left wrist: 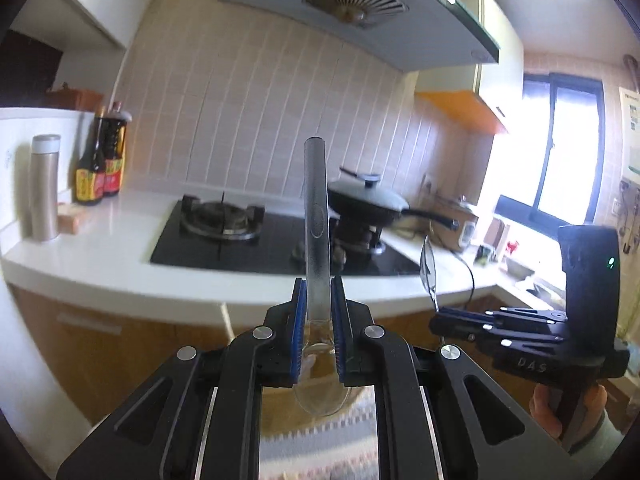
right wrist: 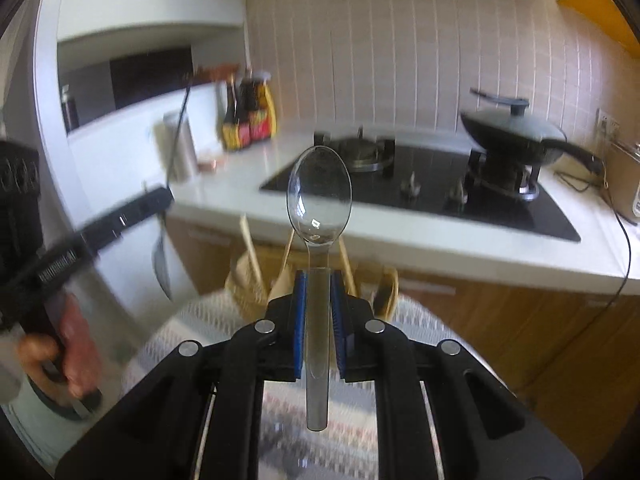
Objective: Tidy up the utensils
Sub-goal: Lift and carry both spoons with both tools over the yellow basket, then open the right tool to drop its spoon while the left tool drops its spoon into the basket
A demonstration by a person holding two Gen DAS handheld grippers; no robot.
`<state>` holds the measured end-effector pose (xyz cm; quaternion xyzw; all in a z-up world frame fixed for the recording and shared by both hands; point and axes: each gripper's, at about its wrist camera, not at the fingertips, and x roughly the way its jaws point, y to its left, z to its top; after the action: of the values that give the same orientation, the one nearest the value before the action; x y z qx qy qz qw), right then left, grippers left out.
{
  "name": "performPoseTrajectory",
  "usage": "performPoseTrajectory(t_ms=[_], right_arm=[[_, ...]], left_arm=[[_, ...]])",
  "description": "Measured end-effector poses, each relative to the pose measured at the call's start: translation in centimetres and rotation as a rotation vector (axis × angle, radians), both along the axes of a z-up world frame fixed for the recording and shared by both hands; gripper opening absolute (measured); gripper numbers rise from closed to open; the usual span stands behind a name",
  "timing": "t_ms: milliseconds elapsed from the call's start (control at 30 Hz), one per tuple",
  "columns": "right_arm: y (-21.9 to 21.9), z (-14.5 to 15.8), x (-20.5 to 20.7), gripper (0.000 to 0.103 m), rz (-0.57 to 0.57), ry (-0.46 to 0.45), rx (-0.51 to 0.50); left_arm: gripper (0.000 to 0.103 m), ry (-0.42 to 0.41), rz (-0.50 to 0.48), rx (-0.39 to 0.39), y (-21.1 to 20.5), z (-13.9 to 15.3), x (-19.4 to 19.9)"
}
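My left gripper (left wrist: 318, 288) is shut on a clear plastic spoon (left wrist: 316, 216), gripped near the bowl, with the handle pointing up and forward. My right gripper (right wrist: 319, 280) is shut on a second clear plastic spoon (right wrist: 319, 196), gripped by the handle, bowl pointing forward. The right gripper (left wrist: 436, 312) also shows at the right of the left wrist view with its spoon edge-on. The left gripper (right wrist: 160, 196) shows blurred at the left of the right wrist view. A woven basket (right wrist: 248, 280) holding wooden utensils stands just beyond the right gripper on a patterned cloth (right wrist: 192, 320).
A white counter (left wrist: 120, 248) carries a black gas hob (left wrist: 240, 240), a lidded wok (left wrist: 368, 200), sauce bottles (left wrist: 100, 168), a steel flask (left wrist: 44, 188) and a rice cooker (left wrist: 460, 220). A range hood (left wrist: 352, 4) hangs above. Wooden cabinet fronts (left wrist: 120, 340) lie below the counter.
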<state>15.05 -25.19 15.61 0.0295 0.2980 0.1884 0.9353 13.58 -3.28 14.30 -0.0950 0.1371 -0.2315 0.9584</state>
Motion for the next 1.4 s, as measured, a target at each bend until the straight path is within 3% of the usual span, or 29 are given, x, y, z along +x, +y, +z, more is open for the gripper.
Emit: performPoseTrajectory(t_ms=[300,567,833,1033,1300,1400], right_arm=[[-0.7,-1.3,4.3,0.01,-0.059,-0.114,0.049],[-1.0,-4.6,7.1,0.01,-0.082,-0.136,0.11],[-2.3,-5.9,8.4,0.01,-0.07,-0.135,0.203],[-2.3,-5.4,8.8,0.01,-0.094,-0.168,0.198],[-1.1,-7.7,9.5,0.01,-0.129,-0.214,0.139],[-1.2,-8.6,9.5,0.01,-0.114,-0.212,0.158]], left_arm=[[0.01,-0.063,0.029,-0.092,-0.4,-4.3,5.5],[0.01,-0.109,0.156,-0.001,-1.0,-7.6,7.5],[0.01,-0.143,0.182,0.037,-1.0,-8.5,7.3],[0.01,-0.143,0.19,0.02,-0.7,-8.9,7.2],[0.01,-0.17,0.198,0.043,-1.0,-9.0,6.7],[0.011,-0.179,0.198,0.05,-1.1,-9.2,6.6]])
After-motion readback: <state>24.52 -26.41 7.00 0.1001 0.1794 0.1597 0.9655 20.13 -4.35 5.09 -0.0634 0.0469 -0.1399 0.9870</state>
